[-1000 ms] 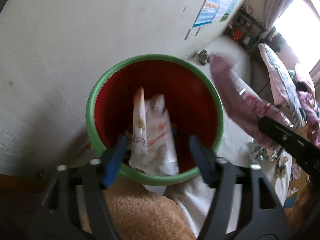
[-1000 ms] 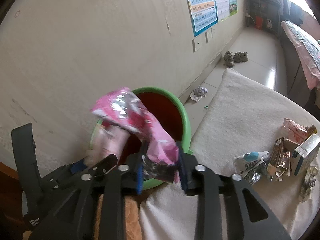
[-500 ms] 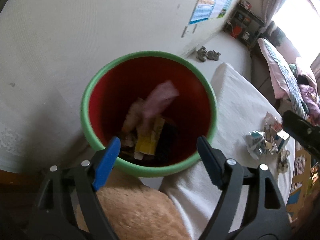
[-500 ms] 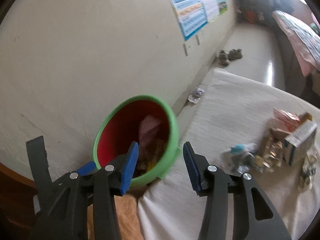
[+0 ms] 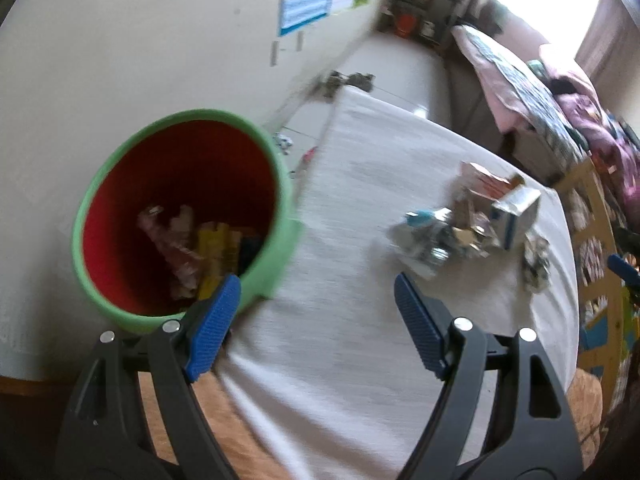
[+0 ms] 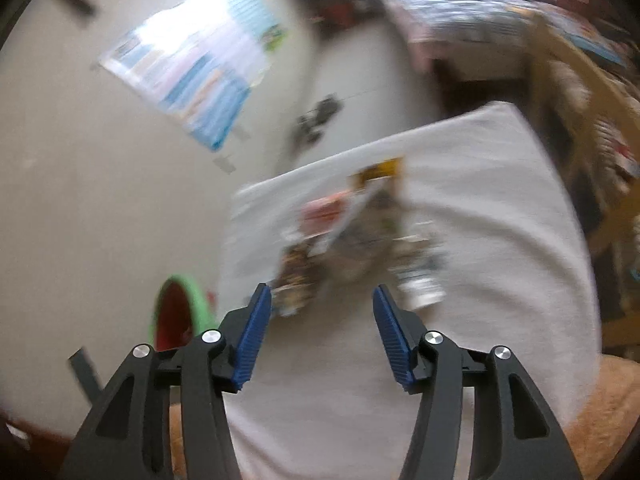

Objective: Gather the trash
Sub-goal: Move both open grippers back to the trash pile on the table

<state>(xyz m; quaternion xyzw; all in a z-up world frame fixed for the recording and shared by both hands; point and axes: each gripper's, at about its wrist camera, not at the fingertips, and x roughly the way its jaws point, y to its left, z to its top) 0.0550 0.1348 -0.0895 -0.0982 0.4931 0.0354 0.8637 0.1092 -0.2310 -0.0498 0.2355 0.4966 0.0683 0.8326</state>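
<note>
A green bin with a red inside (image 5: 120,216) stands by the wall at the left and holds several wrappers (image 5: 188,248). It also shows small in the right wrist view (image 6: 176,312). A pile of trash, wrappers and small boxes (image 5: 476,228), lies on the white cloth-covered surface (image 5: 360,360). In the blurred right wrist view the pile (image 6: 352,240) lies just ahead of the fingers. My left gripper (image 5: 316,320) is open and empty beside the bin's near rim. My right gripper (image 6: 320,332) is open and empty above the cloth.
A cream wall with a poster (image 6: 200,76) runs along the left. Shoes (image 5: 348,80) lie on the floor beyond the cloth. A bed with pink bedding (image 5: 532,84) stands at the far right, a wooden frame (image 5: 600,280) beside the cloth. Orange towel (image 5: 192,412) at the near edge.
Both grippers let their wrappers drop into the bin and opened. Both have since swung right, away from the bin toward the trash pile; the right wrist view is motion-blurred.
</note>
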